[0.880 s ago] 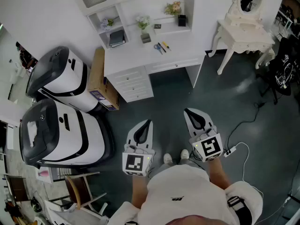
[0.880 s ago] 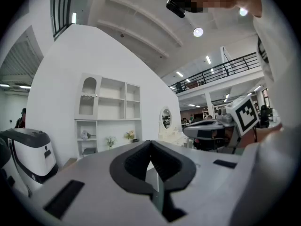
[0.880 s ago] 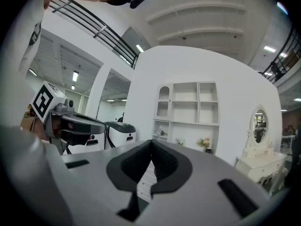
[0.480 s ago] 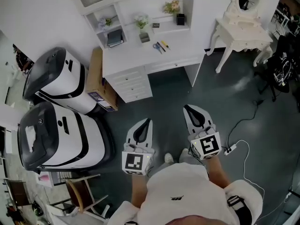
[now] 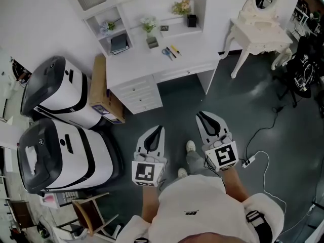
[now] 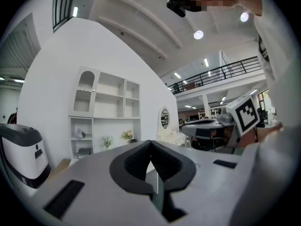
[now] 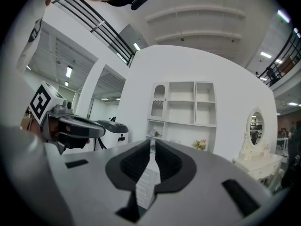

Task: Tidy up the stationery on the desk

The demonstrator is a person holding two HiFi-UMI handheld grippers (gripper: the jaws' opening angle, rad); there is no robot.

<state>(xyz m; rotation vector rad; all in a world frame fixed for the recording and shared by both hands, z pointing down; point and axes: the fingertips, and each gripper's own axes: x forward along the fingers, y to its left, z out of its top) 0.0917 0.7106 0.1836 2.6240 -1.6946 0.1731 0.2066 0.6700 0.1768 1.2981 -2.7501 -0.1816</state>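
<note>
The white desk (image 5: 152,67) with its shelf unit stands ahead of me across the dark floor. On its top lie scissors and pens (image 5: 169,51). A dark notebook (image 5: 119,43) leans in a shelf cubby, and a black pen holder (image 5: 192,21) sits on a shelf. My left gripper (image 5: 158,129) and right gripper (image 5: 202,116) are held side by side, well short of the desk, both shut and empty. The shelf unit (image 6: 108,121) shows far off beyond the left gripper (image 6: 151,145). In the right gripper view the desk drawers (image 7: 146,178) appear past the right gripper (image 7: 153,145).
Two large white-and-black machines (image 5: 63,85) (image 5: 61,153) and a cardboard box (image 5: 101,92) stand left of the desk. A white dressing table with a mirror (image 5: 260,27) is at the right. A cable and power strip (image 5: 250,161) lie on the floor. A chair (image 5: 88,209) is at the lower left.
The person has stepped forward with one foot, and the view has shifted slightly, moving the desk leftward in frame. Both grippers keep their pose, shut and empty.
</note>
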